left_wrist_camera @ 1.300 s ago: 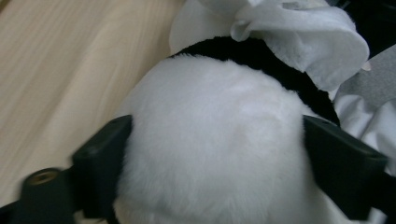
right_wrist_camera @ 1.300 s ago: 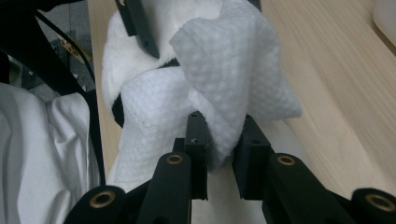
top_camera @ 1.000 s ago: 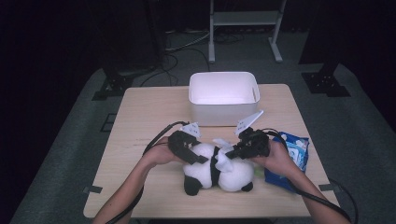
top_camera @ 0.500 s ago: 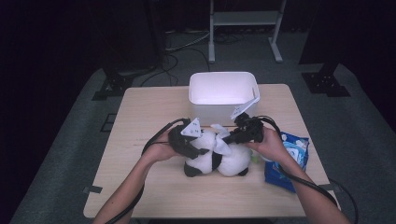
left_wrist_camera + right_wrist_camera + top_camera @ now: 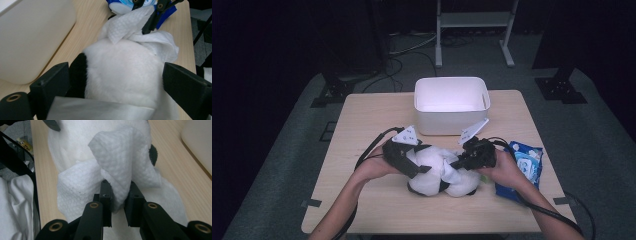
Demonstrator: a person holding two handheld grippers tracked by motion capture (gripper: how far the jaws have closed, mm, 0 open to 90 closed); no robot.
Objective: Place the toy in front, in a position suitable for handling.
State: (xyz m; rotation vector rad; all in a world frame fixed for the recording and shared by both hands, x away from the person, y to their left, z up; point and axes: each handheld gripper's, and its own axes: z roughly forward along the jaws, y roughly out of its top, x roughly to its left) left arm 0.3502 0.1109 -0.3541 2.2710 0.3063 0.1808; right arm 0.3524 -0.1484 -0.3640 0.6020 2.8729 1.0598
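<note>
Left hand, seen in the high view: forearm brought in from the bottom edge, hand laid at the left flank of the plush toy, with the left gripper pointed rightward across it. Its fingers have just been opening and are stood wide on either side of the toy's white body in the left gripper view; the toy lies between them and is not pinched. Plush toy: white with black patches, laid on the wooden counter near its front edge, between the two hands and just in front of the white bin; its long axis runs left to right along the counter's front edge, and which end is the head cannot be told. White wipe: draped over the right part of the toy and crumpled against it, one fold raised. Right gripper: pointed leftward at the toy, fingers nearly closed and clamped on a fold of the wipe, as shown in the right gripper view. Right hand: forearm entered from the lower right, hand lying partly over the blue wipe pack, which is set at the counter's right edge. The white bin, an open rectangular tub, is stood behind the toy at the counter's middle, close to both grippers' grey plates.
</note>
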